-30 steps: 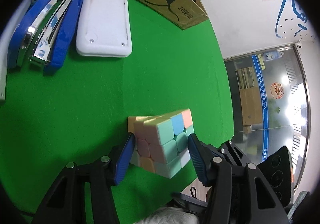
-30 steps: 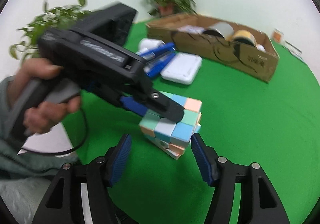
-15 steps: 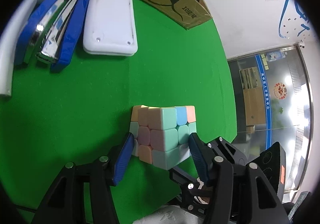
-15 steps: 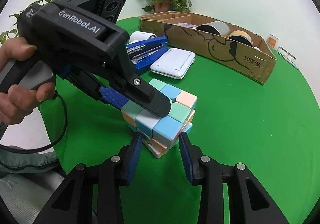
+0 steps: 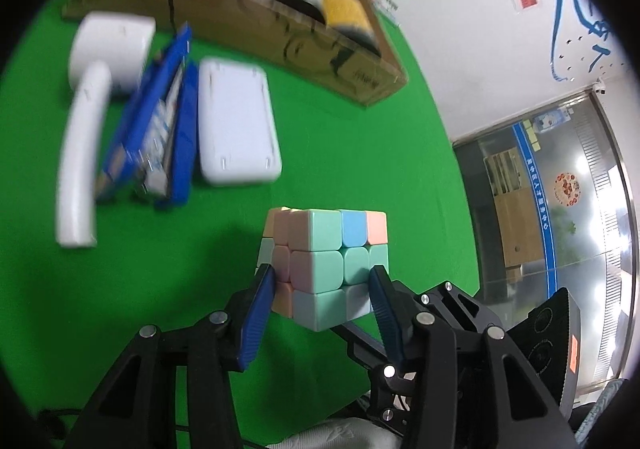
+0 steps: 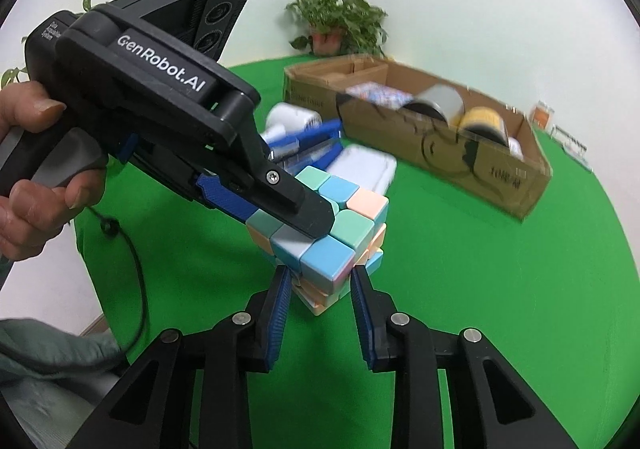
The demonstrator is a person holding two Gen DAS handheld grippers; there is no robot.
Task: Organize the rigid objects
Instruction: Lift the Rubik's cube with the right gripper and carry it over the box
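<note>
A pastel puzzle cube (image 5: 332, 261) hangs just above the green table (image 5: 360, 153). My left gripper (image 5: 320, 281) is shut on it, blue pads pressing its two sides, jaws still closing. In the right wrist view the cube (image 6: 332, 257) sits under the left gripper's black finger (image 6: 296, 201), which lies across its top. My right gripper (image 6: 318, 281) comes in from below. Its jaws are closing, and the pads touch the cube's lower corner on both sides. The cube's underside is hidden.
A cardboard box (image 5: 340, 61) with tape rolls stands at the back of the table. In front of it lie a white case (image 5: 236, 129), a blue stapler (image 5: 160, 121) and a white curved piece (image 5: 78, 165). A person's hand (image 6: 32, 177) holds the left gripper's handle.
The right jaws narrowed from wide apart to touching the cube's lower corner. The left gripper tightened and rose with the cube, so the box now shows more fully.
</note>
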